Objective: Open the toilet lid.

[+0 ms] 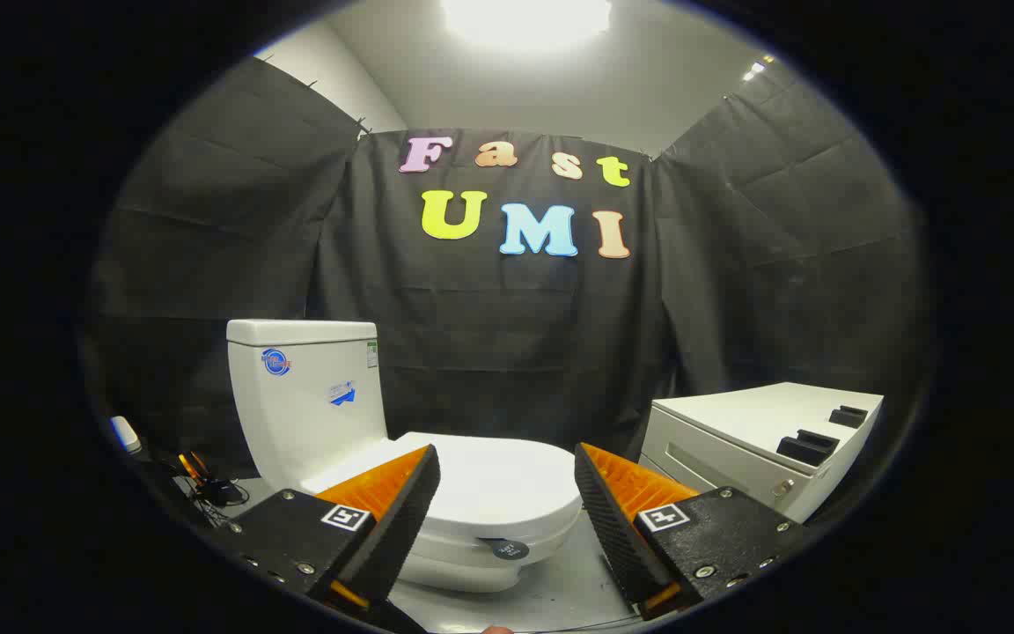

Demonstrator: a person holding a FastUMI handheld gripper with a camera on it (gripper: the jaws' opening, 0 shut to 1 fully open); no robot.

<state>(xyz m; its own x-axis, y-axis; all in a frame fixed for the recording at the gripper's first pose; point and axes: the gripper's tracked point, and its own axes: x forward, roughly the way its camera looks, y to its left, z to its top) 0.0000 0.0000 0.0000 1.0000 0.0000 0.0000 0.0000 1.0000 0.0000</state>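
A white toilet stands just ahead of the fingers, its tank [309, 387] to the left. The lid [494, 480] lies flat and closed over the bowl, its rounded front edge toward the right finger. My gripper [507, 489] is open, with the lid's surface seen in the wide gap between the two fingers. Neither finger touches the lid. A small dark round tag [510, 549] sits on the bowl's front below the lid rim.
A white cabinet [758, 440] with dark blocks on top stands to the right, just beyond the right finger. Cables and a small device [208, 484] lie on the floor left of the tank. Black cloth walls close in behind.
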